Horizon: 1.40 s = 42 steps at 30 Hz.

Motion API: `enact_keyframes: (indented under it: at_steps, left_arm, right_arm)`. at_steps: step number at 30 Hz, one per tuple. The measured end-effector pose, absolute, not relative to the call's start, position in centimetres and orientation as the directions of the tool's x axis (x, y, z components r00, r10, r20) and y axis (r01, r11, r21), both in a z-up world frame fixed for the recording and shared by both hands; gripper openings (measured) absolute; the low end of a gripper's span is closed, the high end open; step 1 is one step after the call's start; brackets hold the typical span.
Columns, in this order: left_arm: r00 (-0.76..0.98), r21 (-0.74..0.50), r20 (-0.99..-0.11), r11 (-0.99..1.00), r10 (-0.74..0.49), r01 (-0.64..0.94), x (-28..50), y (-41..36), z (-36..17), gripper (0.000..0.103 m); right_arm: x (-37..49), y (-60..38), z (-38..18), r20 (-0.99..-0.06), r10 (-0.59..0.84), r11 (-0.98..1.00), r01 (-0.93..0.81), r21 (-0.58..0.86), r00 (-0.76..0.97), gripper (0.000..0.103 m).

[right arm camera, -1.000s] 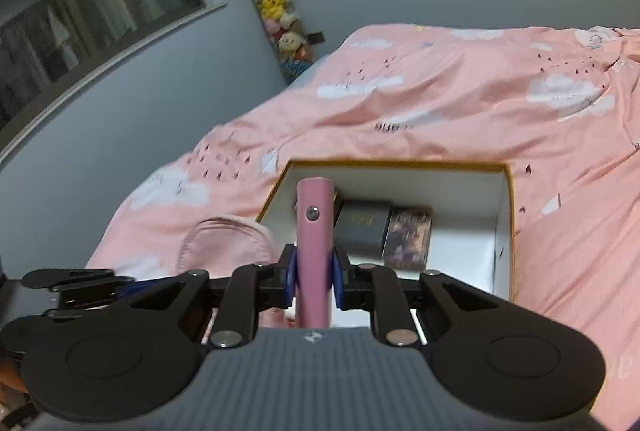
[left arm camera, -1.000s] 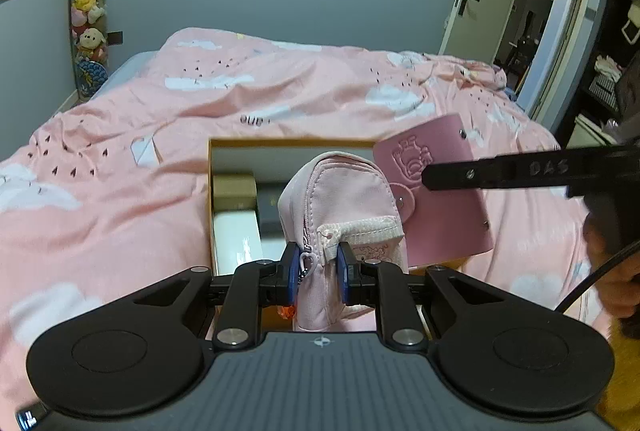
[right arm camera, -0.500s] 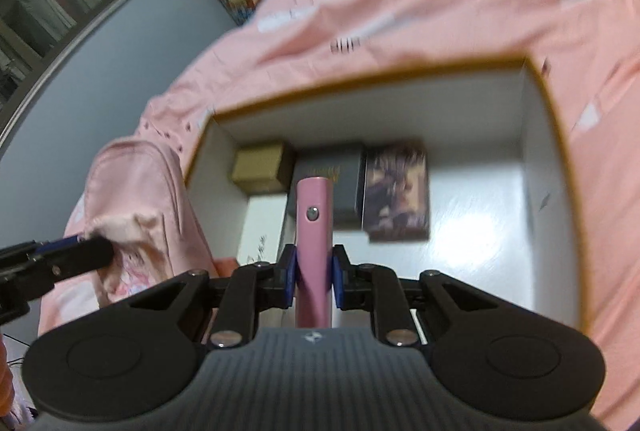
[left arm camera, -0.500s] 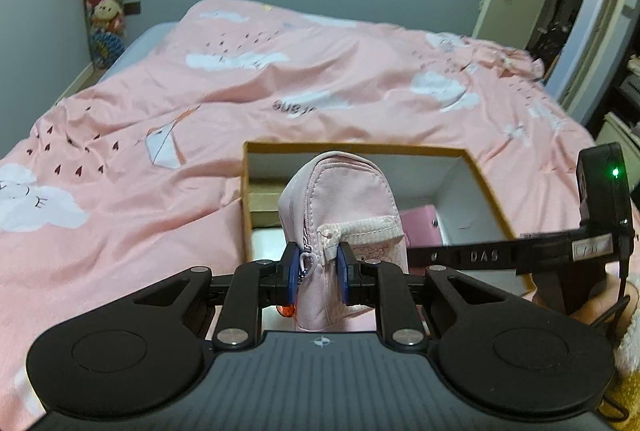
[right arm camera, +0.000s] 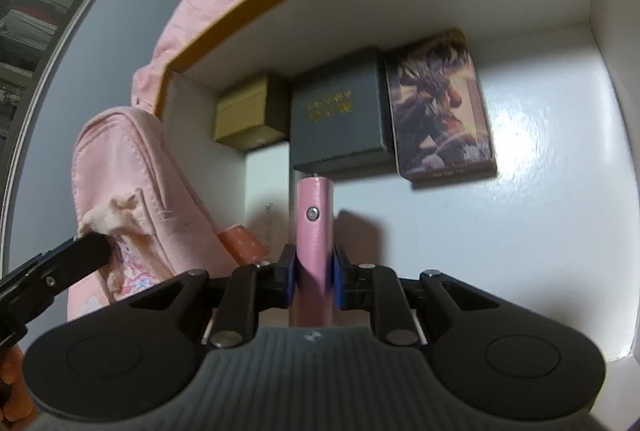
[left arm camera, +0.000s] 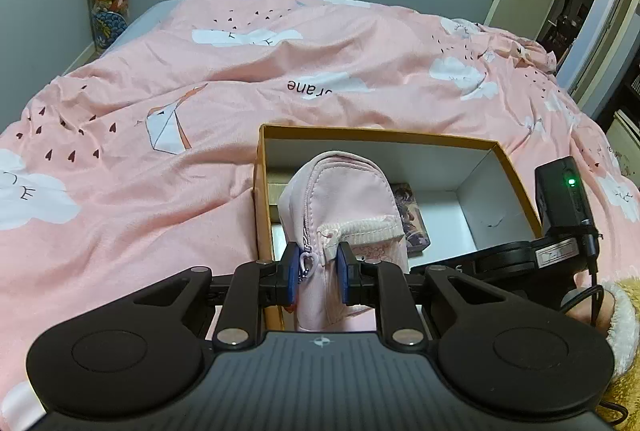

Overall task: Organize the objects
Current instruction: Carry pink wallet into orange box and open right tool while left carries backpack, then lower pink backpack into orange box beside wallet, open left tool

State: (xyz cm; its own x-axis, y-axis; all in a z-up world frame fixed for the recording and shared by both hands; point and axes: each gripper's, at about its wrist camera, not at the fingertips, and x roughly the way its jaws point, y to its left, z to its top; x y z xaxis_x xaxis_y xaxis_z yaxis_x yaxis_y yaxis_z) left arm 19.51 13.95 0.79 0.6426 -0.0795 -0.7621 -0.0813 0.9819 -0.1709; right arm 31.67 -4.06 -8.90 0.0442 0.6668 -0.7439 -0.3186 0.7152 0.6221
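Observation:
My left gripper point(left arm camera: 319, 273) is shut on a small pink zip pouch point(left arm camera: 340, 199) and holds it upright above the near-left part of an open orange-rimmed box point(left arm camera: 376, 137) on the bed. My right gripper point(right arm camera: 314, 271) is shut on a pink card wallet point(right arm camera: 314, 227), held edge-on low inside the box, close to its white floor point(right arm camera: 520, 215). The pouch also shows in the right wrist view point(right arm camera: 132, 183) at the left. The right gripper body shows in the left wrist view point(left arm camera: 520, 259) at the box's right side.
Inside the box, along the far wall, lie a tan box point(right arm camera: 246, 119), a dark grey box with gold lettering point(right arm camera: 340, 119) and a picture-covered box point(right arm camera: 440, 107). A small orange dotted item point(right arm camera: 242, 245) lies near the pouch. A pink duvet point(left arm camera: 200, 71) surrounds the box.
My right gripper has carried the pink wallet from above the box down into it, near the floor. My left gripper has kept hold of the pouch and lifted slightly.

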Motion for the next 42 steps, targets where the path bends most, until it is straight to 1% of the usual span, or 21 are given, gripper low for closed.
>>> enact_keyframes:
  at_steps: [5, 9, 13, 16, 21, 23, 26, 27, 28, 33, 36, 37, 40, 42]
  left_arm:
    - [0.635, -0.165, -0.768, 0.984, -0.082, -0.073, 19.9, 13.8, 0.3, 0.022]
    - [0.631, -0.169, -0.771, 0.983, -0.088, -0.069, 20.1, 13.8, 0.1, 0.022]
    - [0.629, -0.181, -0.771, 0.981, -0.098, -0.070, 20.1, 13.9, 0.0, 0.022]
    - [0.631, -0.175, -0.770, 0.982, -0.092, -0.070, 20.1, 13.8, 0.0, 0.022]
    - [0.632, -0.172, -0.769, 0.983, -0.095, -0.061, 20.0, 13.8, 0.1, 0.022]
    - [0.631, -0.173, -0.770, 0.983, -0.096, -0.062, 20.0, 13.8, 0.0, 0.022]
    - [0.628, -0.177, -0.772, 0.982, -0.096, -0.069, 20.0, 13.8, -0.1, 0.022]
    - [0.627, -0.180, -0.773, 0.981, -0.098, -0.069, 20.1, 13.8, -0.1, 0.022]
    - [0.625, -0.186, -0.774, 0.980, -0.103, -0.068, 20.1, 13.8, -0.1, 0.022]
    - [0.619, -0.181, -0.779, 0.981, -0.101, -0.069, 20.4, 13.3, -0.2, 0.022]
    - [0.606, -0.215, -0.783, 0.975, -0.137, -0.056, 20.7, 12.9, -0.5, 0.022]
    - [0.599, -0.233, -0.785, 0.971, -0.157, -0.051, 20.9, 12.7, -0.7, 0.022]
    - [0.569, -0.244, -0.804, 0.969, -0.175, -0.045, 21.7, 11.6, -1.8, 0.022]
    - [0.536, -0.248, -0.824, 0.967, -0.183, -0.051, 22.3, 11.0, -2.9, 0.022]
  right_arm:
    - [31.4, -3.4, -9.2, -0.792, 0.610, 0.749, -0.355, 0.560, 0.037, 0.026]
    - [30.9, -2.8, -8.3, -0.838, 0.539, 0.781, -0.424, 0.457, 0.089, 0.043]
    - [30.3, -2.1, -7.7, -0.880, 0.456, 0.800, -0.496, 0.338, 0.135, 0.050]
    - [30.4, -1.7, -8.0, -0.902, 0.422, 0.791, -0.526, 0.313, 0.096, 0.051]
    - [31.2, -1.6, -9.0, -0.926, 0.376, 0.796, -0.522, 0.308, 0.027, 0.053]
    - [31.4, -1.7, -9.4, -0.925, 0.380, 0.796, -0.509, 0.329, -0.003, 0.052]
    - [31.5, -1.9, -9.8, -0.916, 0.401, 0.792, -0.490, 0.363, -0.029, 0.047]
    - [31.5, -1.9, -9.9, -0.912, 0.410, 0.790, -0.487, 0.371, -0.031, 0.039]
    - [31.5, -1.7, -10.0, -0.909, 0.416, 0.789, -0.482, 0.380, -0.036, 0.037]
    - [31.4, -2.2, -10.1, -0.901, 0.433, 0.784, -0.478, 0.396, -0.036, 0.035]
    - [30.8, -3.0, -8.8, -0.897, 0.442, 0.778, -0.508, 0.370, 0.024, 0.037]
    - [30.4, -3.4, -8.0, -0.892, 0.448, 0.772, -0.529, 0.352, 0.060, 0.045]
    - [29.3, -4.9, -6.2, -0.885, 0.429, 0.782, -0.565, 0.264, 0.180, 0.054]
    - [29.1, -6.2, -5.6, -0.876, 0.421, 0.794, -0.562, 0.231, 0.235, 0.057]
